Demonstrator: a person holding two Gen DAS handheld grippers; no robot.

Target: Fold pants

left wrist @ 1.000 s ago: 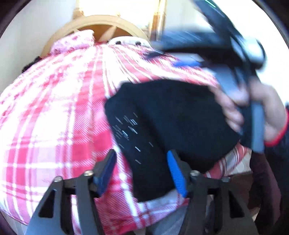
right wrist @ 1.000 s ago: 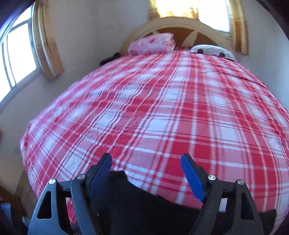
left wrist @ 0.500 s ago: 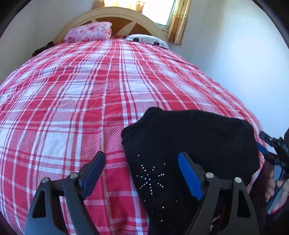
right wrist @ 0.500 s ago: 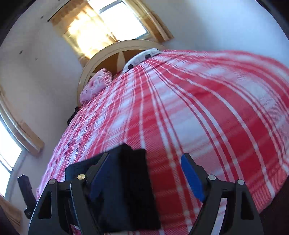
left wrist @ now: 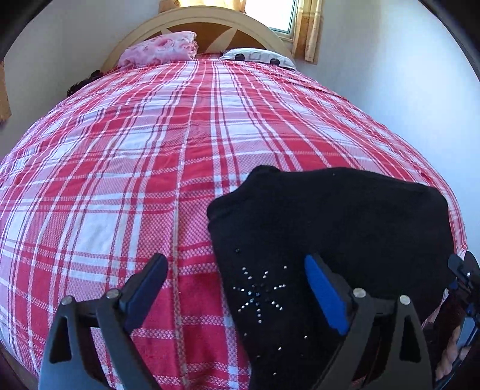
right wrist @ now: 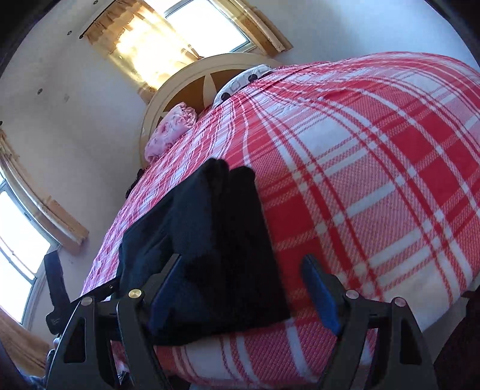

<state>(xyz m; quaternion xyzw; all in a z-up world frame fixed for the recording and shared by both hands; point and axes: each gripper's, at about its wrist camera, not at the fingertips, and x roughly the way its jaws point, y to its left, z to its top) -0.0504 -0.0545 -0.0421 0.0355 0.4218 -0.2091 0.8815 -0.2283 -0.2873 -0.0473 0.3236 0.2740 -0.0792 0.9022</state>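
Note:
The black pants (left wrist: 330, 228) lie folded in a compact bundle on the red plaid bedspread (left wrist: 150, 150), near the bed's front right corner, with a rhinestone star on the near part. My left gripper (left wrist: 237, 288) is open and empty, just in front of the bundle's left edge. In the right wrist view the folded pants (right wrist: 216, 240) lie by the bed's edge. My right gripper (right wrist: 243, 288) is open and empty, close to the bundle's near end. The right gripper's body also shows at the right edge of the left wrist view (left wrist: 463, 285).
A pink pillow (left wrist: 162, 48) and a white patterned pillow (left wrist: 261, 57) lie at the wooden headboard (left wrist: 210, 27). A wall runs along the bed's right side. Windows (right wrist: 18, 240) stand behind and beside the bed. Bare bedspread stretches left of and beyond the pants.
Both grippers have pulled back from the pants towards the bed's front edge. The right gripper swung to a low, tilted angle at the bed's corner. The bundle lies still.

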